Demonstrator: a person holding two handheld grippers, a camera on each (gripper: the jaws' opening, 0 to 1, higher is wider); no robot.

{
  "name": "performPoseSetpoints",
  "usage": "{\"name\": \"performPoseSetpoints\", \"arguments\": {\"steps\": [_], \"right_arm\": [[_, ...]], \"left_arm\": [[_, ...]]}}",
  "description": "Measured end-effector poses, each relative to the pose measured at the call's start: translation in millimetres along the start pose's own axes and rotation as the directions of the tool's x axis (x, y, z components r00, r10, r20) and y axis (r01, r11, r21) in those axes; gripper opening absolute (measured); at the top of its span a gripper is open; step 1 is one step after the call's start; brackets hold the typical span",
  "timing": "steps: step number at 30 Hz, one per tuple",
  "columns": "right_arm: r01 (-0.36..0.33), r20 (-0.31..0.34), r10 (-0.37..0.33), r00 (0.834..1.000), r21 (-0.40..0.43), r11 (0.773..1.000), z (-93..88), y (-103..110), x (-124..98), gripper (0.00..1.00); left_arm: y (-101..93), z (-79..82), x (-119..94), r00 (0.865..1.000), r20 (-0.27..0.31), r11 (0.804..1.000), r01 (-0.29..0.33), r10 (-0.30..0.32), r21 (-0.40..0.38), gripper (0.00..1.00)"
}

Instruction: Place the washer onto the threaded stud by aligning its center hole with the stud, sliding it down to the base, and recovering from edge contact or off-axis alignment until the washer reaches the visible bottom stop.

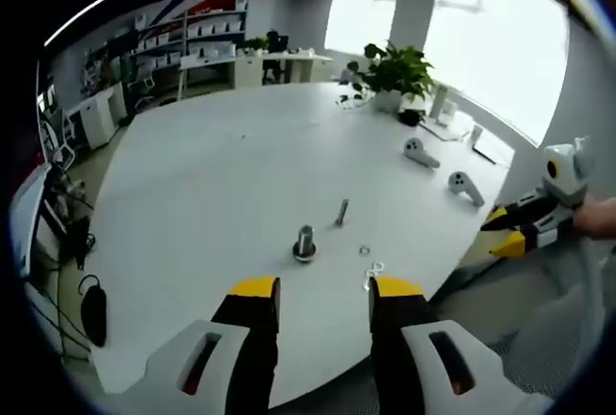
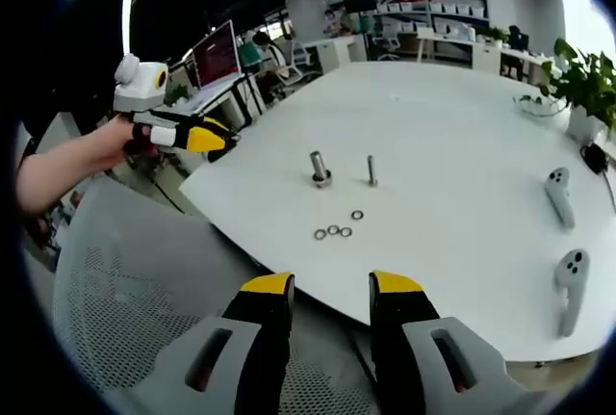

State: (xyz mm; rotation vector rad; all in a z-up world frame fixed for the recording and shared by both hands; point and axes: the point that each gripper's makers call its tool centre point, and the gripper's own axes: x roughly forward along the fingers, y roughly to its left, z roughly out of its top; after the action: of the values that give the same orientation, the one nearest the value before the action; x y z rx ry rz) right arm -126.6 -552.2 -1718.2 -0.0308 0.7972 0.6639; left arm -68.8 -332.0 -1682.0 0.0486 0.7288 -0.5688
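Note:
On the white table (image 1: 221, 174) a thick threaded stud (image 1: 305, 242) stands upright on its base, with a thinner stud (image 1: 342, 212) just behind it. Small washers (image 1: 365, 250) lie flat near the table edge. My left gripper (image 1: 325, 290) hovers open and empty short of that edge. In the right gripper view the thick stud (image 2: 319, 168) and thin stud (image 2: 372, 170) stand side by side, with several washers (image 2: 333, 231) lying in front of them. My right gripper (image 2: 330, 285) is open and empty, off the table edge. The left gripper (image 2: 192, 134) shows at the left, held by a hand.
Two white handheld controllers (image 2: 558, 194) (image 2: 570, 280) lie on the table's right side. A potted plant (image 1: 397, 73) stands at the far edge. A grey mesh chair (image 2: 125, 280) sits below the table edge. The right gripper (image 1: 520, 227) shows at the right of the left gripper view.

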Motion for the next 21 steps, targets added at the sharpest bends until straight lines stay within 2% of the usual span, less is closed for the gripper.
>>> {"name": "performPoseSetpoints", "arguments": {"steps": [4,5,7,8,10,14,17,19,21], "right_arm": [[0.002,0.004,-0.002,1.000,0.003,1.000,0.1,-0.6,-0.5,0.33],[0.002,0.005,-0.002,1.000,0.004,1.000,0.5,-0.8,-0.5,0.33],[0.003,0.003,-0.003,1.000,0.004,1.000,0.1,-1.0,-0.4,0.33],[0.002,0.000,-0.002,1.000,0.003,1.000,-0.8,-0.8,-0.1,0.33],[-0.001,-0.003,0.001,1.000,-0.003,1.000,-1.1,0.0,-0.1,0.33],[-0.001,-0.006,0.001,1.000,-0.002,1.000,-1.1,-0.4,0.3,0.33],[0.001,-0.006,-0.001,1.000,0.002,1.000,-1.7,-0.6,-0.1,0.33],[0.000,-0.010,0.000,1.000,0.000,1.000,-2.3,-0.5,0.0,0.33],[-0.002,-0.013,0.002,1.000,-0.003,1.000,-2.4,-0.3,0.4,0.33]], "left_arm": [[-3.2,-14.5,-13.9,1.000,-0.011,1.000,-0.002,0.002,0.024,0.36],[-1.5,-20.3,-18.0,1.000,-0.018,1.000,-0.010,0.011,0.015,0.36],[8.7,-34.9,-24.6,0.996,-0.071,0.998,-0.062,0.061,-0.013,0.36],[9.7,-36.9,-27.3,0.996,-0.066,0.998,-0.063,0.062,-0.007,0.36],[9.2,-36.8,-32.3,0.997,-0.054,0.997,-0.057,0.055,-0.043,0.37],[7.5,-31.9,-40.5,0.997,-0.036,0.997,-0.068,0.067,-0.033,0.38],[9.1,-26.2,-45.6,0.998,0.027,0.994,-0.062,0.064,-0.092,0.38],[8.9,-31.1,-46.9,0.999,0.018,0.992,-0.044,0.046,-0.118,0.39],[7.7,-35.4,-47.1,0.999,0.014,0.993,-0.047,0.049,-0.109,0.39]]}}
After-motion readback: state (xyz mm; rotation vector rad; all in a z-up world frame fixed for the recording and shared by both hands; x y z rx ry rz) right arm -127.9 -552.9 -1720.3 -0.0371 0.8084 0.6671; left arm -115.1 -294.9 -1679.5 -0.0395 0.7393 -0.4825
